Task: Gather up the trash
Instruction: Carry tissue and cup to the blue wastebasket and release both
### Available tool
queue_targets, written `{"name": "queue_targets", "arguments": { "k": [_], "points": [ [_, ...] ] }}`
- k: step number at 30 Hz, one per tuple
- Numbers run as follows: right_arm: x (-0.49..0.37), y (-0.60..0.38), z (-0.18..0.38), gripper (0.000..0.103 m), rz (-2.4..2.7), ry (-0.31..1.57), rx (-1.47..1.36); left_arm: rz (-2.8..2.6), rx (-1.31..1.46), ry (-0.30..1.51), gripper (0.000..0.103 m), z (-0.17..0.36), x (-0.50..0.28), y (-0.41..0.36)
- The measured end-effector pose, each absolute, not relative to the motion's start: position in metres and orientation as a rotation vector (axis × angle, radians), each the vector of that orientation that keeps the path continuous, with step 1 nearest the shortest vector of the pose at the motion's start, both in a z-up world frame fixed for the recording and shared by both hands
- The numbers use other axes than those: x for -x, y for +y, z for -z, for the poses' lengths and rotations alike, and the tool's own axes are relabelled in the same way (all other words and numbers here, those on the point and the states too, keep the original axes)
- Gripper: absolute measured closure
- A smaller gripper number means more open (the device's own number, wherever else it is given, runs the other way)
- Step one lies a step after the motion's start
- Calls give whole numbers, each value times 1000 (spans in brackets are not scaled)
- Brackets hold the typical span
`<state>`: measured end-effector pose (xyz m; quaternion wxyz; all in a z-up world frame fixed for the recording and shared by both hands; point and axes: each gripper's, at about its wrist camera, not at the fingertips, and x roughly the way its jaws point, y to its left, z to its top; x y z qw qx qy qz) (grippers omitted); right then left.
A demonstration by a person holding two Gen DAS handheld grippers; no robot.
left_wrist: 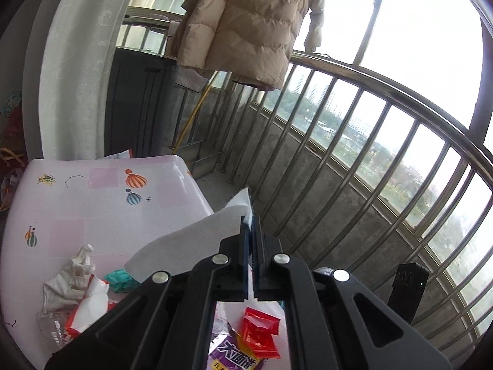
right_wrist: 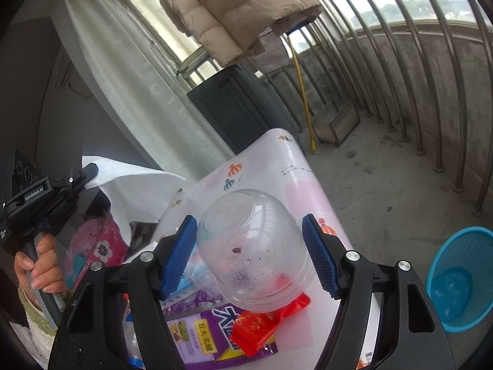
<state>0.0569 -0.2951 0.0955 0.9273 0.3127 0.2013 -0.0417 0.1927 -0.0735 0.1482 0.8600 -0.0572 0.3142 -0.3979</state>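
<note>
My left gripper (left_wrist: pixel 252 231) is shut on a white paper sheet (left_wrist: pixel 191 246) and holds it above the table; the sheet also shows in the right wrist view (right_wrist: pixel 135 185). My right gripper (right_wrist: pixel 249 249) is open, its blue pads (right_wrist: pixel 180 254) on either side of a clear plastic cup (right_wrist: pixel 252 252) lying tipped on the table, not squeezing it. Under the cup lie a red wrapper (right_wrist: pixel 262 326) and a purple snack packet (right_wrist: pixel 197 336). Crumpled white tissue (left_wrist: pixel 71 280) and a teal scrap (left_wrist: pixel 120 280) lie on the table in the left wrist view.
The table (left_wrist: pixel 101 203) has a pink balloon-print cover. A blue mesh waste basket (right_wrist: pixel 462 280) stands on the floor at the right. Balcony railing (left_wrist: pixel 354 141), a hanging tan jacket (left_wrist: pixel 246 24), a dark cabinet (right_wrist: pixel 234 104) and a yellow-handled dustpan (right_wrist: pixel 336 123) lie beyond.
</note>
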Motion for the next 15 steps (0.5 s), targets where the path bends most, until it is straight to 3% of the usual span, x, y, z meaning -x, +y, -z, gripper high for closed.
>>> {"name": "queue_targets", "arguments": {
  "k": [8,15],
  "points": [
    [32,-367,-63,37,392,346,-823,1142,33,897,102,-123,-184,-225],
    [82,-424,-11,37,609,338,-976,1279,-74,1214,102,-40,-162,-376]
  ]
}}
